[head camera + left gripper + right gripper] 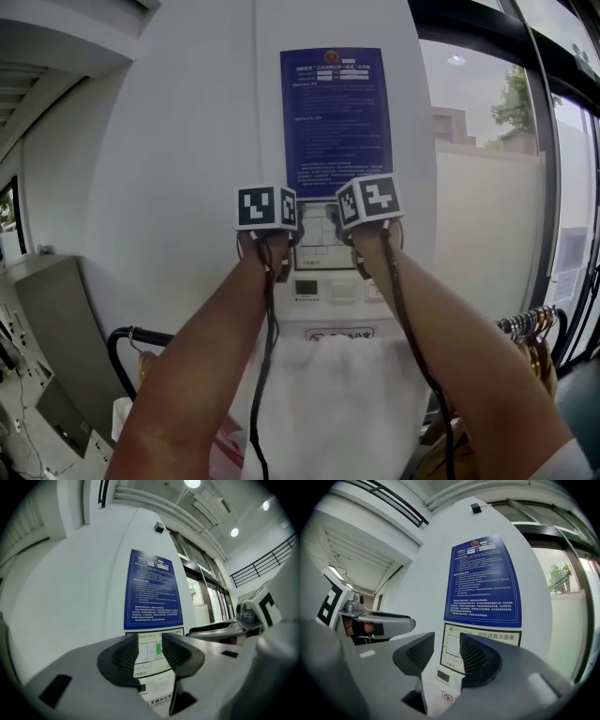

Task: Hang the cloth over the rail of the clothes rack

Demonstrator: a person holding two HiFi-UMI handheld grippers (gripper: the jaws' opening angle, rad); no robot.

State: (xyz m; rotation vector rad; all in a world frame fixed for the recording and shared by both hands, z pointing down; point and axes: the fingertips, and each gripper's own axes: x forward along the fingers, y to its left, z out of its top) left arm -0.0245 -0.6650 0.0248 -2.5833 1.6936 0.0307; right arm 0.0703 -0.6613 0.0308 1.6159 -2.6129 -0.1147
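Note:
A white fluffy cloth hangs low in the head view, beneath both forearms, between a black rack tube at the left and hangers at the right. The rail under the cloth is hidden. Both grippers are held up level, side by side, well above the cloth and facing a white wall. My left gripper stands open, and only the wall shows between its ribbed pads. My right gripper is open too, with nothing between its pads. Neither gripper touches the cloth.
A blue notice and a floor-plan sign hang on the white wall straight ahead. Metal hangers bunch at the right of the rack. A glass front with dark frames runs along the right. A grey cabinet stands at the left.

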